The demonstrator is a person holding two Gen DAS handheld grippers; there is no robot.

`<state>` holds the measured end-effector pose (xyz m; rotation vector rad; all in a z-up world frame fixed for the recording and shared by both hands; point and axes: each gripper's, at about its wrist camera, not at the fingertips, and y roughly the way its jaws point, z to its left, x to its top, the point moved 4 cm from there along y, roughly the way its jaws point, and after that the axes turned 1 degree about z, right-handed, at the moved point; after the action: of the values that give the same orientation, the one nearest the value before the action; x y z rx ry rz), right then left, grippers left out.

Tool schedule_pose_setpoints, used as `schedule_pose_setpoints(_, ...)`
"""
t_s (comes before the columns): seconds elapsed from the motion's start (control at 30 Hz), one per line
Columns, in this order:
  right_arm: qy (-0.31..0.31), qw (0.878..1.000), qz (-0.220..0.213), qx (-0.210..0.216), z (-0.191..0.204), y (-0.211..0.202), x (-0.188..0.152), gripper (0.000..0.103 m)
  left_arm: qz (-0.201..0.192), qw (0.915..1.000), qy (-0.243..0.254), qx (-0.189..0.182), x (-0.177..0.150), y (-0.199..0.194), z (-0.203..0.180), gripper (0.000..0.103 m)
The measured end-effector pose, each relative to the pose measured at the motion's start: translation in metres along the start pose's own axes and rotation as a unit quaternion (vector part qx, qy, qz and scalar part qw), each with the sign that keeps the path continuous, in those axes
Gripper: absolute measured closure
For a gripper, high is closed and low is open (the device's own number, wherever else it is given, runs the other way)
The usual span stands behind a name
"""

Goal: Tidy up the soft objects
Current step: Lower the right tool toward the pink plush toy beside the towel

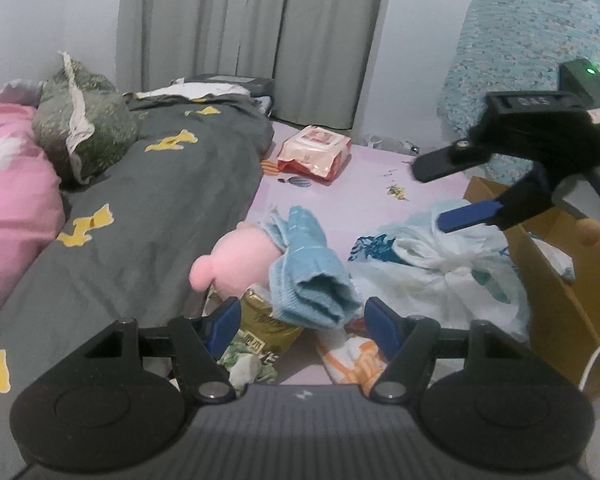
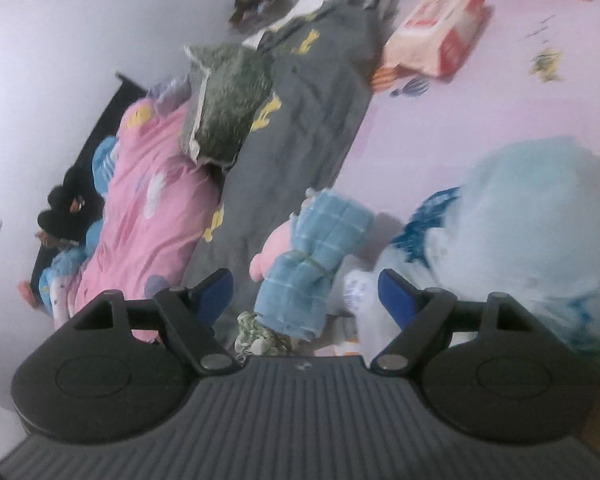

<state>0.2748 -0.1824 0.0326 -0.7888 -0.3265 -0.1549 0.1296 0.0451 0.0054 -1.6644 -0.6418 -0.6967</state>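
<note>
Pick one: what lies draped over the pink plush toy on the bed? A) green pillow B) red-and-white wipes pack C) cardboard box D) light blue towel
D: the light blue towel lies across the pink plush toy, whose pink shows from under it in both wrist views.

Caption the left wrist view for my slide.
Open left gripper nears a blue towel on a pink plush toy.

Home bedroom: bed (image 1: 340, 208) with quilts (image 1: 148, 184), pillow (image 1: 84, 120), curtains (image 1: 252, 32).
</note>
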Motion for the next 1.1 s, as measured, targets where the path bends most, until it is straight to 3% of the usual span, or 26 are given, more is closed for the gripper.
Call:
schedule_pose_setpoints(0.37, -0.008, 0.997, 0.073, -0.013, 0.017, 0.088, 0.021, 0.022, 0.000, 0.9996, -0.018, -0.023, 0.013, 0.015, 0.008, 0.034)
schedule_pose_setpoints(0.73, -0.005, 0.992, 0.120, -0.050, 0.008, 0.148, 0.027, 0.021, 0.034, 0.9972, -0.046, -0.048, 0.019, 0.050, 0.012, 0.037)
schedule_pose_setpoints(0.8, -0.008, 0.992, 0.118, -0.049, 0.007, 0.150, 0.025, 0.025, 0.032, 0.9973, -0.046, -0.049, 0.020, 0.049, 0.012, 0.037)
schedule_pose_setpoints(0.87, -0.017, 0.992, 0.114, -0.052, 0.005, 0.149, 0.024, 0.042, 0.029, 0.9973, -0.046, -0.049, 0.020, 0.048, 0.013, 0.037)
schedule_pose_setpoints(0.97, -0.008, 0.993, 0.107, -0.047, -0.003, 0.145, 0.025, 0.054, 0.028, 0.9973, -0.051, -0.046, 0.021, 0.047, 0.015, 0.037)
schedule_pose_setpoints(1.1, 0.003, 0.994, 0.097, -0.042, -0.009, 0.138, 0.030, 0.060, 0.025, 0.9973, -0.055, -0.042, 0.021, 0.045, 0.017, 0.037)
